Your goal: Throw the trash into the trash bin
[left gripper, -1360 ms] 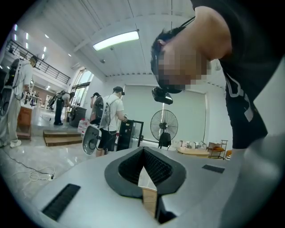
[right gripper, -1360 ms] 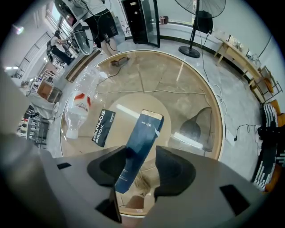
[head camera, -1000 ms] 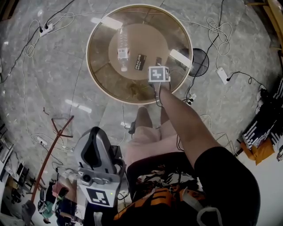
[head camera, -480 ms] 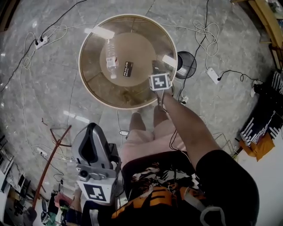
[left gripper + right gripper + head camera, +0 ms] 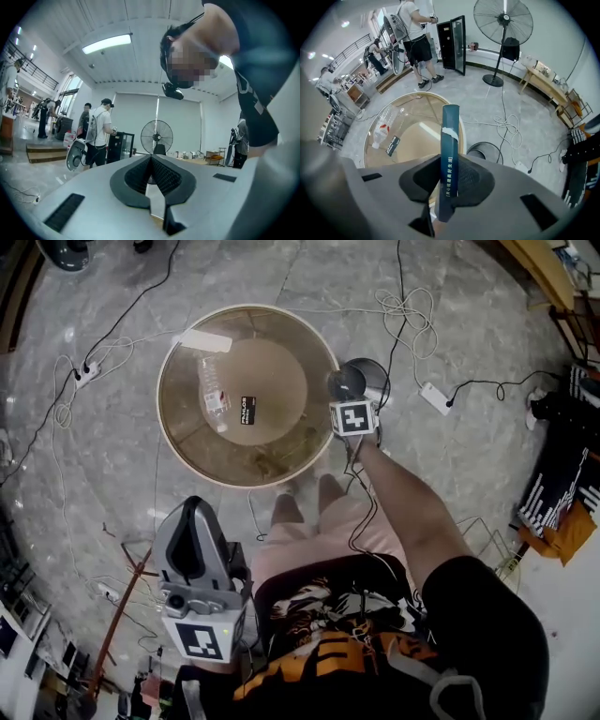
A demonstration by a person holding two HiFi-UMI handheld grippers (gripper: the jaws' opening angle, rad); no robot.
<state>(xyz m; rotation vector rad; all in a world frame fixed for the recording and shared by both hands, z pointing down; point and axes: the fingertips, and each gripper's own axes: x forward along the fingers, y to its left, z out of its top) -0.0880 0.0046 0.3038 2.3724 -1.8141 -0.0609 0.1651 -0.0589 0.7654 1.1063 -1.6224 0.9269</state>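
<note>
Teal box (image 5: pixel 450 140) pinched by just-tightened right gripper (image 5: pixel 449 182); bin (image 5: pixel 485 143) rim at two o'clock; left gripper (image 5: pixel 151 168) closed, empty.

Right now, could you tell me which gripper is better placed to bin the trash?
Right. The right gripper, its jaws just closed on the dark flat packet, is near the black bin; the left gripper is shut and empty.

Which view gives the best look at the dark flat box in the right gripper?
The right gripper view: the dark flat box stands edge-on, clamped between the jaws of the right gripper, with pale print visible along its edge. In the head view the gripper itself covers the box. The left gripper view does not show it.
</note>
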